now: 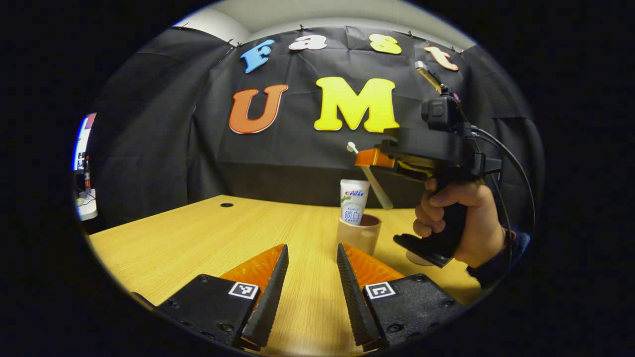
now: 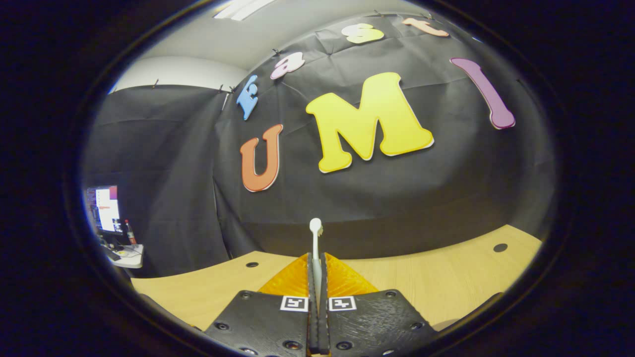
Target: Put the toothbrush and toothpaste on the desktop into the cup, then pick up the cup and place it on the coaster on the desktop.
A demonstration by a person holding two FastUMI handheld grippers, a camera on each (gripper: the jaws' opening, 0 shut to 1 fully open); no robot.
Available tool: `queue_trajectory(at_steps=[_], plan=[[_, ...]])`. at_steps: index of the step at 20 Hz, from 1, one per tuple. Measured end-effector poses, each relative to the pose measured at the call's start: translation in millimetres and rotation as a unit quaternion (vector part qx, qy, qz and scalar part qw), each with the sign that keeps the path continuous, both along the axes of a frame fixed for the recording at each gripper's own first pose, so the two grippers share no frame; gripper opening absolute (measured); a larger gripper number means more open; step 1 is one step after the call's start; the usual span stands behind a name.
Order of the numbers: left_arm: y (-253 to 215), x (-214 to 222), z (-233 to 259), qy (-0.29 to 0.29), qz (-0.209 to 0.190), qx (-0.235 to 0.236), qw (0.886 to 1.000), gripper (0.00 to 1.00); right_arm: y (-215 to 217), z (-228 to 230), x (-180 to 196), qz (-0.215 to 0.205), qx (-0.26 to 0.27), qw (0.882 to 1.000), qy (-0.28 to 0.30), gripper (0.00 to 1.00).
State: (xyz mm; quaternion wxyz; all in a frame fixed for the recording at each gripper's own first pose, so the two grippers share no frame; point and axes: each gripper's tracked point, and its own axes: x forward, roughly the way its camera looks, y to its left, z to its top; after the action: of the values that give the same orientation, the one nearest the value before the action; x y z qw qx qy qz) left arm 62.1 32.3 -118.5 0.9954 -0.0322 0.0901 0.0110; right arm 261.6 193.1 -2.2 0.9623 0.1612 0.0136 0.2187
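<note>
Toothbrush [image 2: 315, 248] clamped in right tool [image 2: 317, 277], above cup [image 1: 358, 233].

One cup [image 1: 359, 233] stands on one desk [image 1: 208, 238]. One toothpaste tube [image 1: 353, 201] sits in it. One toothbrush [image 2: 315, 248] is in view. Two grippers are there: the left gripper [image 1: 307, 292], with two fingers [image 1: 270, 292] apart, and the right gripper [image 2: 317, 297], with two fingers [image 2: 311, 297] closed on the toothbrush. One hand [image 1: 456, 223] shows. One coaster [image 1: 416, 258] shows in part behind that hand. Three holes [image 2: 500, 247] mark the desk. One monitor [image 2: 103, 209] stands off to the side.
</note>
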Motion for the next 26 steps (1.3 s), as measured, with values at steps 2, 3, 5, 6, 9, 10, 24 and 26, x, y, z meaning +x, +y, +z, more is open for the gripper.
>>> queue_trajectory(at_steps=[2, 3, 5, 6, 9, 10, 24, 26], plan=[[-10.7, -5.4, -4.9, 0.011, -0.007, 0.02, 1.0, 0.67, 2.0, -1.2, 1.4, 0.001, -0.001, 1.0, -0.003, 0.0], [-14.3, -7.5, -3.2, 0.0, -0.008, 0.035, 0.999, 0.66, 2.6, 0.0, 0.6, 0.0, -0.001, 1.0, -0.007, 0.0], [-22.5, -11.2, 4.6, -0.018, -0.022, 0.06, 0.998, 0.66, 2.7, 1.4, 0.2, 0.002, 0.001, 1.0, -0.012, 0.0], [-25.9, -16.2, 8.6, -0.034, -0.031, 0.068, 0.997, 0.66, 2.6, 3.4, -1.3, 0.006, 0.006, 1.0, -0.014, 0.0], [-29.9, -11.7, 16.0, -0.067, -0.055, 0.056, 0.995, 0.7, 1.6, 4.8, -0.3, 0.003, 0.006, 1.0, -0.016, 0.02], [-31.0, -11.3, 12.8, -0.068, -0.06, 0.035, 0.995, 0.7, 2.4, 4.4, -0.8, 0.004, 0.005, 1.0, -0.017, 0.02], [-22.9, -16.9, 22.5, -0.084, -0.057, 0.043, 0.994, 0.99, 1.2, -1.3, -0.4, 0.007, 0.011, 1.0, -0.016, 0.09], [-22.6, -15.8, 22.7, -0.085, -0.057, 0.044, 0.994, 0.98, 4.6, 0.2, -6.3, 0.016, 0.006, 1.0, -0.018, 0.17]])
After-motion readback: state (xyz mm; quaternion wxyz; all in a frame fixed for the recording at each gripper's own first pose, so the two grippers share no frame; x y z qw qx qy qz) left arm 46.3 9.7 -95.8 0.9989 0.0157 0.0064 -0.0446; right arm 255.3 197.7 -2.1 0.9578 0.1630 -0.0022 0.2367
